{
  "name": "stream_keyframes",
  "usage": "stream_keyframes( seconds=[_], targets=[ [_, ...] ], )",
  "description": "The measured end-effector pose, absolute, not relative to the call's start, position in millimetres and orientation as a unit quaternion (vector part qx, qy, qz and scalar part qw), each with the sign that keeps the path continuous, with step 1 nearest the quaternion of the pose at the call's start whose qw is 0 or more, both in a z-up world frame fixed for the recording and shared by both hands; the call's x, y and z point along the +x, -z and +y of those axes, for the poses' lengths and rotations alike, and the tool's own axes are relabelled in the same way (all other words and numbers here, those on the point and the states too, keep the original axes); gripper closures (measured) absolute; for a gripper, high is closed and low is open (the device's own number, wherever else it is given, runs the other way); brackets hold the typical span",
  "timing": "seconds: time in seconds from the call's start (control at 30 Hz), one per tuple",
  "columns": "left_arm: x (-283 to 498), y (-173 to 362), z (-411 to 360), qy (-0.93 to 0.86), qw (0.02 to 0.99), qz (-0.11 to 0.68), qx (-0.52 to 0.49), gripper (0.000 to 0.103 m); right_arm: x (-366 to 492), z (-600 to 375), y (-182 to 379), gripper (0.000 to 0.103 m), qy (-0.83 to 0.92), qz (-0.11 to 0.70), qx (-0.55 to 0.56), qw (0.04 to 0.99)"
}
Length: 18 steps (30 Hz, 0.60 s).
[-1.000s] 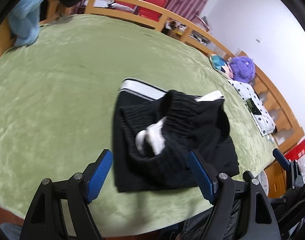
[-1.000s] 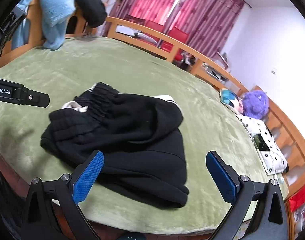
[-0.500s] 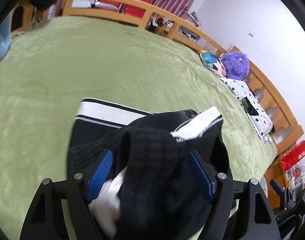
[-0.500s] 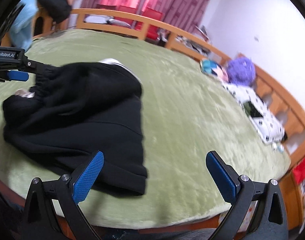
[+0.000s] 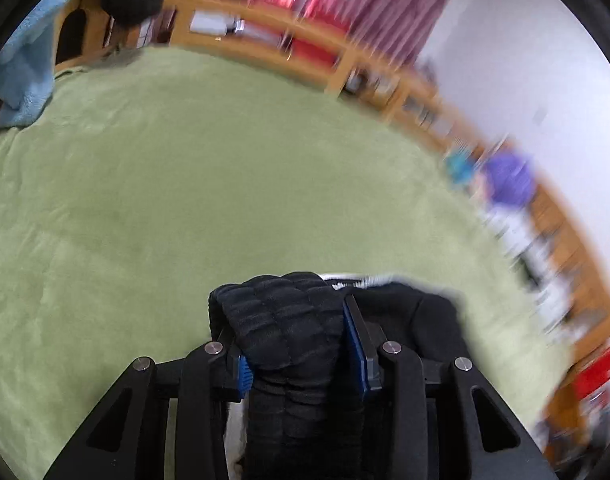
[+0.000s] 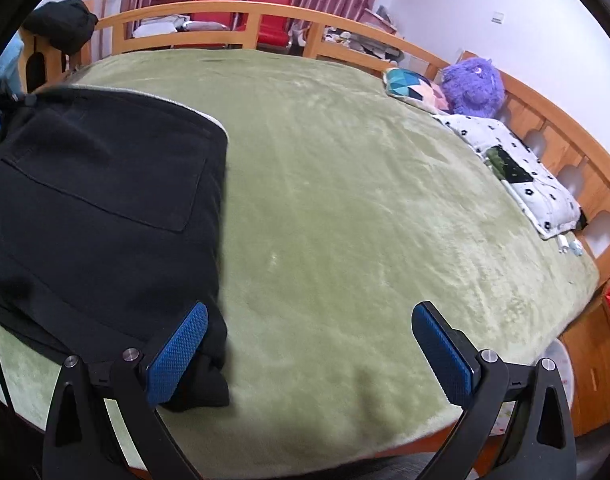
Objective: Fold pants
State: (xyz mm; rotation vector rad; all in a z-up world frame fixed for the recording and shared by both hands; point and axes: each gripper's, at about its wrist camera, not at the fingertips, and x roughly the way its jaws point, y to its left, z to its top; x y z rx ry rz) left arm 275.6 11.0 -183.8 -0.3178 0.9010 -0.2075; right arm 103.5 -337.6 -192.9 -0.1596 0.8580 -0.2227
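Note:
The black pants [image 6: 101, 200] lie on the green blanket [image 6: 345, 184] at the left of the right wrist view, back pocket up. My left gripper [image 5: 295, 344] is shut on the ribbed black waistband [image 5: 285, 320], which bunches up between its blue pads. A white stripe [image 5: 361, 280] shows just beyond it. My right gripper [image 6: 309, 344] is open and empty at the near edge of the bed. Its left pad [image 6: 177, 352] rests over the pants' near corner.
A wooden rail [image 6: 233, 12] runs round the bed. A purple plush toy [image 6: 473, 84], a patterned cushion [image 6: 409, 84] and a dotted pillow [image 6: 517, 168] lie at the right. A light blue cloth [image 5: 25, 72] and dark garment [image 6: 61, 28] hang at the left.
My left gripper has closed on the waistband and swung fast, blurring its view. The pants have spread flatter. My right gripper has shifted left to the pants' near corner.

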Motion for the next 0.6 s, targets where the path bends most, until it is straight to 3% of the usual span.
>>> stream_keyframes(
  seconds=[0.07, 0.13, 0.2, 0.3, 0.47, 0.5, 0.57, 0.6],
  targets=[
    [285, 215, 3, 0.102, 0.846, 0.504, -0.139, 0.064, 110, -334, 192, 0.002, 0.095, 0.416, -0.070, 0.902],
    [273, 203, 11, 0.119, 0.857, 0.483, -0.134, 0.056, 110, -333, 187, 0.002, 0.081, 0.409, -0.059, 0.907],
    [252, 181, 27, 0.102, 0.874, 0.458, -0.129, 0.029, 109, -333, 180, 0.002, 0.062, 0.398, -0.048, 0.914],
    [223, 167, 50, 0.114, 0.876, 0.442, -0.155, 0.027, 107, -336, 171, 0.002, 0.026, 0.379, -0.011, 0.925],
    [178, 202, 54, 0.140, 0.841, 0.482, -0.204, 0.028, 124, -333, 203, 0.002, -0.032, 0.426, 0.041, 0.903],
    [172, 215, 51, 0.141, 0.835, 0.489, -0.208, 0.033, 127, -332, 215, 0.002, -0.035, 0.443, 0.045, 0.895],
    [164, 228, 43, 0.172, 0.822, 0.498, -0.217, 0.063, 130, -332, 234, 0.002, -0.041, 0.469, 0.063, 0.880],
    [160, 229, 42, 0.163, 0.827, 0.494, -0.213, 0.066, 131, -333, 240, 0.002, -0.045, 0.481, 0.073, 0.873]
  ],
)
